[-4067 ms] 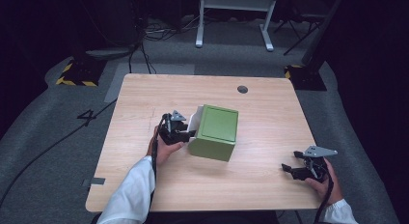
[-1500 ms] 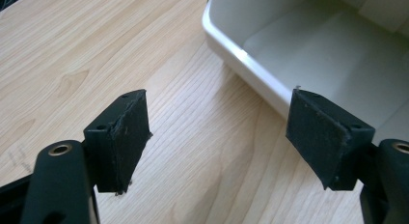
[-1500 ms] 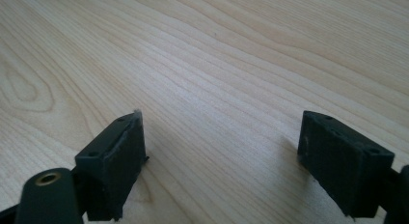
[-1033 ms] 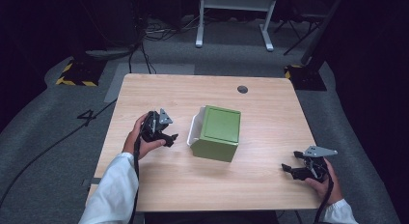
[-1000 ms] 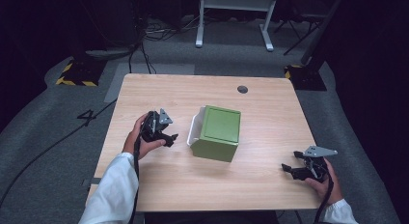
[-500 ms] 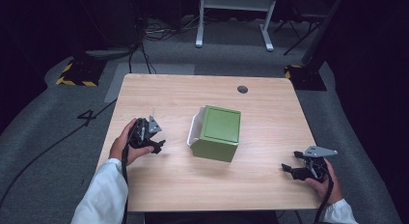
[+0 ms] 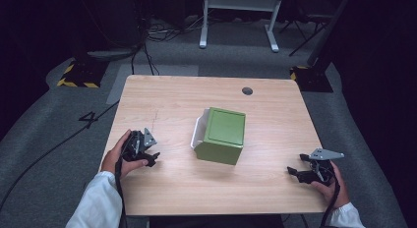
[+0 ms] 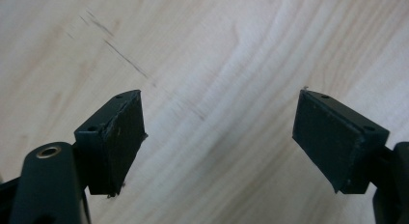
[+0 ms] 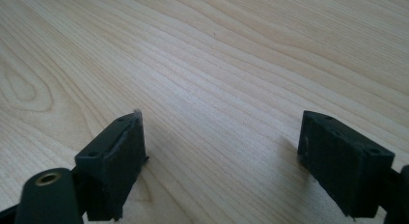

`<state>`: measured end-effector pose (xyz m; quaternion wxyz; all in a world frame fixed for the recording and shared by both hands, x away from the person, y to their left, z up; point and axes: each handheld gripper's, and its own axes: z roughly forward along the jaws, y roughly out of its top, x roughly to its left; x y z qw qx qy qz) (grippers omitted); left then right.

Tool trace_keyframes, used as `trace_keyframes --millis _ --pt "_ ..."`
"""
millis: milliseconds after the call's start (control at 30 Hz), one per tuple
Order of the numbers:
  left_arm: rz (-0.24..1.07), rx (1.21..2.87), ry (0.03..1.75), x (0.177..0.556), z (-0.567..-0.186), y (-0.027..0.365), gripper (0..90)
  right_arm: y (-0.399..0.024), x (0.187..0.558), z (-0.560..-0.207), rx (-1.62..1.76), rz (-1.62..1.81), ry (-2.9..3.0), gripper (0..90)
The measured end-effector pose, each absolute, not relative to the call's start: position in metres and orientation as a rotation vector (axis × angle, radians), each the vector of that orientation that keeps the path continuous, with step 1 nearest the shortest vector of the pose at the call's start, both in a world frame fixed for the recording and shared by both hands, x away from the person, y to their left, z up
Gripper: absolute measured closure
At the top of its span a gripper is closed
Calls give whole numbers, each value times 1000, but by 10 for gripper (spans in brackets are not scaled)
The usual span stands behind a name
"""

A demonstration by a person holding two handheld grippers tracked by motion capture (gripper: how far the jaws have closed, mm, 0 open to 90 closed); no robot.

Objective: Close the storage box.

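A green box with a white inner flap showing on its left side sits near the middle of the wooden table. My left gripper rests at the table's front left, well clear of the box, jaws spread wide. In the left gripper view its two black pads frame bare wood. My right gripper lies at the front right corner, open too, and in the right gripper view its pads hover over bare wood grain.
A round cable hole is set into the table's far side. Grey carpet with cables and a white stand's legs lie beyond the table. A cable trails from the left gripper along the sleeve.
My left gripper has drawn back from the box's left side toward the front left of the table. The box and the right gripper have stayed put.
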<state>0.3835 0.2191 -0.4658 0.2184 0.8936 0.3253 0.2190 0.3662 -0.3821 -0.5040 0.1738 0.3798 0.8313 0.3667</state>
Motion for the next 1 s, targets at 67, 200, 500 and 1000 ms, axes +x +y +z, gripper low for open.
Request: trace_keyframes --millis 67,200,500,1000 --pt "594 2458 904 383 -466 221 188 -382 366 -504 1077 1039 2357 171" --pt "571 2412 922 378 -467 227 182 -382 366 -504 1076 1037 2357 171" --pt "567 2444 977 374 -478 239 179 -382 366 -504 1078 1039 2357 171" --pt "399 2297 1084 374 -493 270 169 -382 366 -504 1078 1040 2357 173"
